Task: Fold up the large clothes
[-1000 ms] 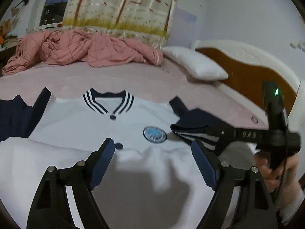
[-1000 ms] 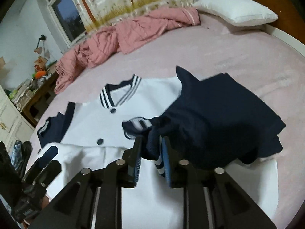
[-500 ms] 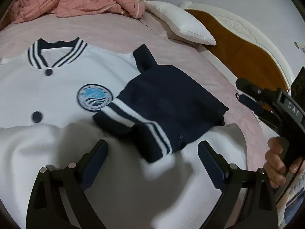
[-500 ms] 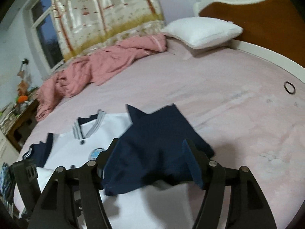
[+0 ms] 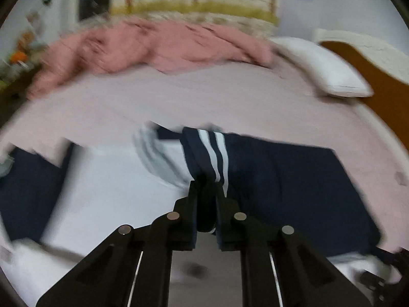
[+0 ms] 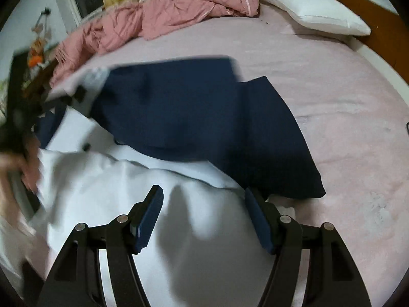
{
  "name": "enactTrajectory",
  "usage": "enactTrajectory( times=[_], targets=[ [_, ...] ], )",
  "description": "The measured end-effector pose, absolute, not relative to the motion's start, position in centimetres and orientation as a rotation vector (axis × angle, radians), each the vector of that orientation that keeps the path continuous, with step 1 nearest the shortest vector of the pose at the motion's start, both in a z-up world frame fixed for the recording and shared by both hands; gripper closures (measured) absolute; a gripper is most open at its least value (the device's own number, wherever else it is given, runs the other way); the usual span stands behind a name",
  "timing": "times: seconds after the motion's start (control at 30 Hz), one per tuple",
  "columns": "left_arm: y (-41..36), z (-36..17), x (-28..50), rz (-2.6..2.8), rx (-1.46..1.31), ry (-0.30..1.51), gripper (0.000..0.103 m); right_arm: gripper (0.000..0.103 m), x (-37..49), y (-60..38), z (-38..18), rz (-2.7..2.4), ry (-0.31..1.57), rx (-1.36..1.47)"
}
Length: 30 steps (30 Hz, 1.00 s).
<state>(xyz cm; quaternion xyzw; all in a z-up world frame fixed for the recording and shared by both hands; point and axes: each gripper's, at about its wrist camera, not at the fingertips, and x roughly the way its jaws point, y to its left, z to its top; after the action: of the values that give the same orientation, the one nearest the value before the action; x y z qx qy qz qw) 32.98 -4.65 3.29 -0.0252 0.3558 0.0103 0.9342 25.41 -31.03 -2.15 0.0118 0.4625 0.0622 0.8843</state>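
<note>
A white jacket [image 5: 115, 184] with navy sleeves lies spread on the bed. My left gripper [image 5: 205, 186] is closing, and its jaws pinch the striped cuff [image 5: 207, 151] of the navy right sleeve [image 5: 294, 184], which stretches across the jacket's chest. My right gripper [image 6: 204, 199] hangs open over the white lower body of the jacket [image 6: 191, 243], with nothing between its fingers. The same navy sleeve [image 6: 191, 107] lies just beyond it. The left gripper [image 6: 20, 97] and the hand [image 6: 28, 168] holding it show as a blur at the left edge of the right wrist view.
A crumpled pink quilt [image 5: 153, 46] lies along the far side of the bed. A white pillow [image 5: 327, 69] rests against the brown headboard [image 5: 378, 81]. Bare pink sheet [image 6: 332, 102] spreads to the right of the jacket.
The right gripper let go of the striped cuff, opened and drew back over the white hem. The left gripper swung over, went from wide open to clamped on the cuff, and carries it across the jacket.
</note>
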Motion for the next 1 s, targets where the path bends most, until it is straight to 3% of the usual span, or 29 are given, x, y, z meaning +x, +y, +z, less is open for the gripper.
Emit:
enactTrajectory(
  times=[0.2, 0.43, 0.6, 0.67, 0.87, 1.0],
  targets=[
    [2.2, 4.2, 33.3, 0.180, -0.009, 0.727, 0.093, 0.035, 25.2, -31.1, -2.0, 0.096, 0.926, 0.041],
    [6.6, 2.7, 33.7, 0.382, 0.058, 0.736, 0.093, 0.035, 23.2, -30.4, 0.9, 0.105, 0.688, 0.048],
    [9.5, 2.2, 33.5, 0.478, 0.077, 0.729, 0.093, 0.035, 23.2, -30.5, 0.7, 0.121, 0.688, 0.081],
    [10.4, 2.1, 33.4, 0.542, 0.102, 0.715, 0.103, 0.035, 23.3, -30.6, 0.6, 0.127, 0.684, 0.085],
    [14.1, 2.0, 32.4, 0.643, 0.099, 0.682, 0.103, 0.035, 23.3, -30.3, 0.6, 0.127, 0.686, 0.073],
    [15.5, 1.4, 31.2, 0.378, -0.057, 0.730, 0.103, 0.035, 23.3, -29.9, 0.5, 0.130, 0.686, 0.058]
  ],
)
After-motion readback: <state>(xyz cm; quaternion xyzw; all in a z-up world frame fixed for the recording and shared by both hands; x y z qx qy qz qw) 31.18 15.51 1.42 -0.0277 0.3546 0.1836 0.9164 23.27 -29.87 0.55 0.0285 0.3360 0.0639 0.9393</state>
